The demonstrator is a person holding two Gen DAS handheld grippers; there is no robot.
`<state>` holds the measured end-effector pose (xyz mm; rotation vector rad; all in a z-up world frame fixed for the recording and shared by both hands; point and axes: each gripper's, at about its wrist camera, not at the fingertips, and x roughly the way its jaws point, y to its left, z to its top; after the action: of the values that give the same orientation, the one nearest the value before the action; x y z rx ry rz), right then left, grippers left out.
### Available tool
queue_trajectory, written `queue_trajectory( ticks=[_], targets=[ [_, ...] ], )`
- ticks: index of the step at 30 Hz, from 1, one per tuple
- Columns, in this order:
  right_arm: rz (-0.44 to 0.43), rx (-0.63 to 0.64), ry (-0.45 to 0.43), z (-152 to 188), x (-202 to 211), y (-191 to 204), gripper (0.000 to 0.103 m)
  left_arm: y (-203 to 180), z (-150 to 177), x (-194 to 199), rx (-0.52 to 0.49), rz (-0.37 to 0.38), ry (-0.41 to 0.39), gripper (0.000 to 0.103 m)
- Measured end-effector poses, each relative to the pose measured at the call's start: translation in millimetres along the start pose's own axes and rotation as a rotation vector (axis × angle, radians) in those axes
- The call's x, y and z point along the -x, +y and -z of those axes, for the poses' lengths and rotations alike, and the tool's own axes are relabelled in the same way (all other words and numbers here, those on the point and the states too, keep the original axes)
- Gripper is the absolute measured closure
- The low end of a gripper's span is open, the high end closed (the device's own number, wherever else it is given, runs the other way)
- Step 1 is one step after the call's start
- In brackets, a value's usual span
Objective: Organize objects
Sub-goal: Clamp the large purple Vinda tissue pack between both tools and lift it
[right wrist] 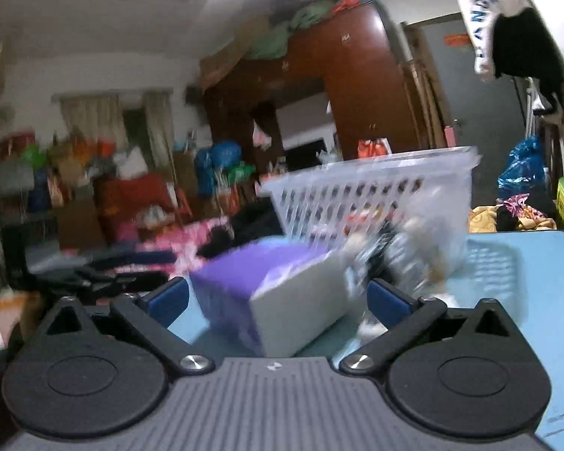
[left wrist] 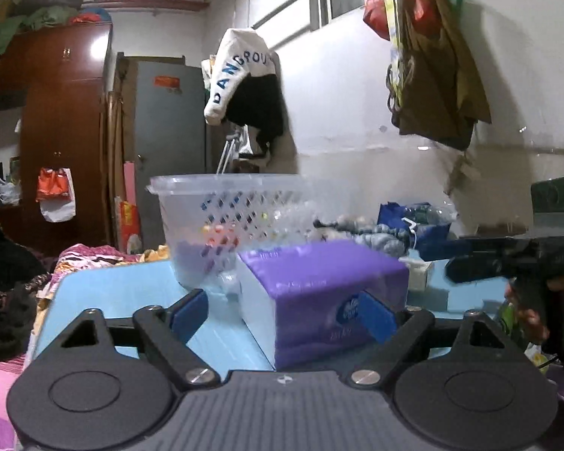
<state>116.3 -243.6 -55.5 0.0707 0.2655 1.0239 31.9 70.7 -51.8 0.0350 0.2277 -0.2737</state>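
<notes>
A purple and white tissue pack (left wrist: 319,293) lies on the light blue table (left wrist: 105,293) in front of a clear perforated plastic basket (left wrist: 229,218) with small items inside. My left gripper (left wrist: 282,312) is open, its blue fingers on either side of the pack's near end, the right finger (left wrist: 376,319) against its purple side. In the right wrist view the pack (right wrist: 274,297) lies between my open right gripper's (right wrist: 278,300) fingers, with the basket (right wrist: 376,203) behind it. The right gripper (left wrist: 507,263) also shows at the right of the left wrist view.
Crumpled clear plastic and small items (right wrist: 406,259) lie beside the basket. A white box (left wrist: 419,274) and a blue bag (left wrist: 413,221) sit behind the pack. Bedding (left wrist: 86,259) lies left of the table. A wardrobe (left wrist: 64,131) and hanging clothes (left wrist: 244,82) stand behind.
</notes>
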Motion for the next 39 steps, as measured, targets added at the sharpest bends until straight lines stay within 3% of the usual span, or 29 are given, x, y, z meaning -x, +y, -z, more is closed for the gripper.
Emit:
queue_trajectory(
  ticks=[2, 5, 10, 13, 24, 39],
  targets=[
    [0.025, 0.059, 0.021, -2, -15, 4, 0.001, 2, 2, -7, 0.016, 0.031, -0.003, 0.018],
    [0.017, 0.086, 0.038, 0, -29, 10, 0.007, 1, 5, -16, 0.007, 0.045, 0.009, 0.035],
    [0.014, 0.092, 0.062, 10, -34, 14, 0.026, 2, 11, -24, 0.033, 0.089, 0.034, 0.045],
    [0.033, 0.109, 0.059, 17, -34, 16, 0.041, -4, 14, -20, 0.016, 0.068, 0.034, 0.05],
    [0.037, 0.188, 0.0, 23, -19, 36, 0.047, -31, 17, 9, -0.044, -0.019, -0.036, 0.055],
    [0.03, 0.23, -0.074, -5, -4, 37, 0.049, -52, -13, 20, -0.087, -0.045, -0.116, 0.056]
  ],
)
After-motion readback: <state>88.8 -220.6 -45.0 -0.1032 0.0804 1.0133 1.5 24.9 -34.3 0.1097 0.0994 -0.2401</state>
